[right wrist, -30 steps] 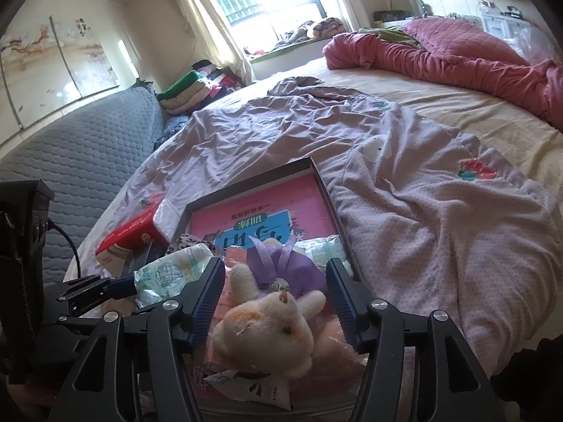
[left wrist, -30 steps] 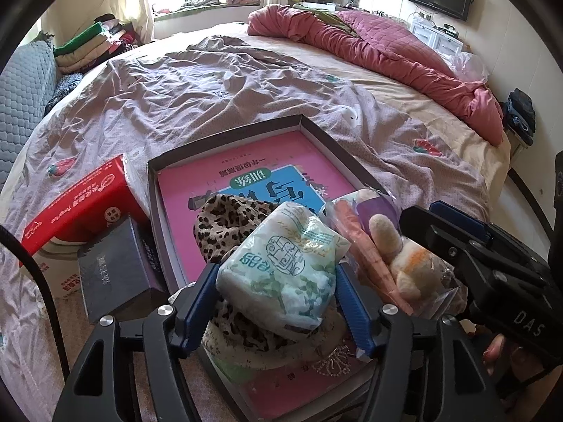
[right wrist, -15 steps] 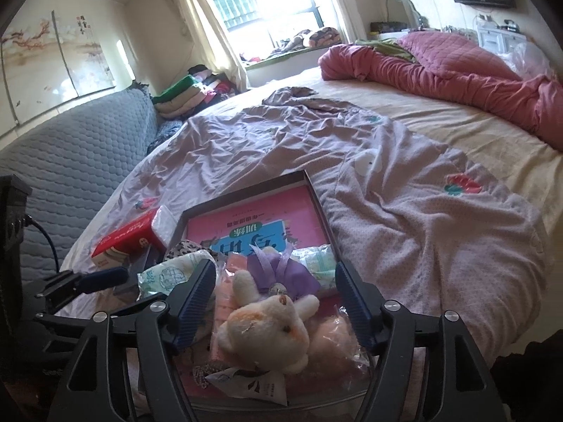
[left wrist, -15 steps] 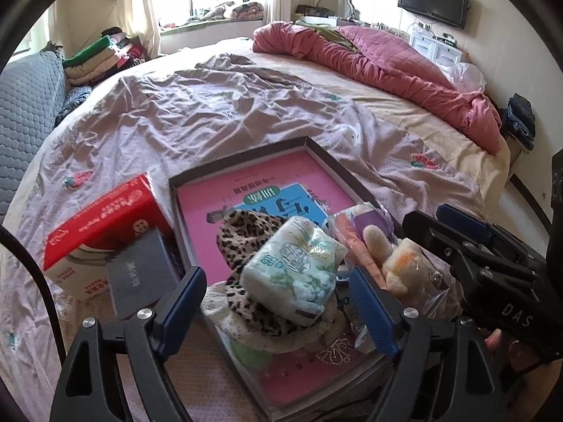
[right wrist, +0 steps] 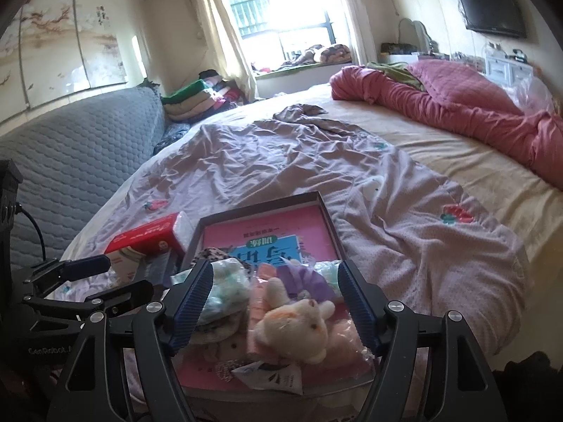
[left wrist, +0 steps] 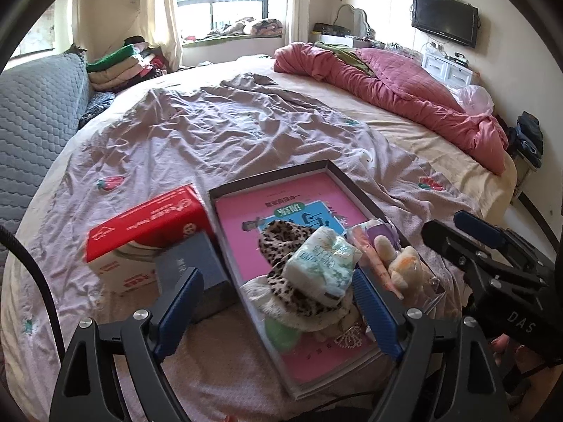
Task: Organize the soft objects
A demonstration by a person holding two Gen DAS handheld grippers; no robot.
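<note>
A dark-rimmed tray (left wrist: 271, 173) lined with a pink book lies on the bed. In it a pale green tissue pack (left wrist: 322, 262) rests on a leopard-print cloth (left wrist: 281, 237). Beside it sits a cream plush bunny (left wrist: 404, 263) in a clear bag. My left gripper (left wrist: 274, 276) hovers above the pack; its jaws are opening and its pads are clear of the pack. My right gripper (right wrist: 275, 267) stands open above the bunny (right wrist: 299, 320), touching nothing. The tissue pack (right wrist: 225, 281) shows just left of its left finger.
Left of the tray stand a red tissue box (left wrist: 147, 221) and a dark grey box (left wrist: 190, 260). A crumpled mauve sheet (left wrist: 228, 130) covers the bed. At the far right lies a red quilt (left wrist: 404, 91), with a grey quilted sofa (left wrist: 31, 105) on the left.
Both grippers let go and opened, then rose and drew back. The tissue pack stays on the leopard cloth and the bunny in the tray.
</note>
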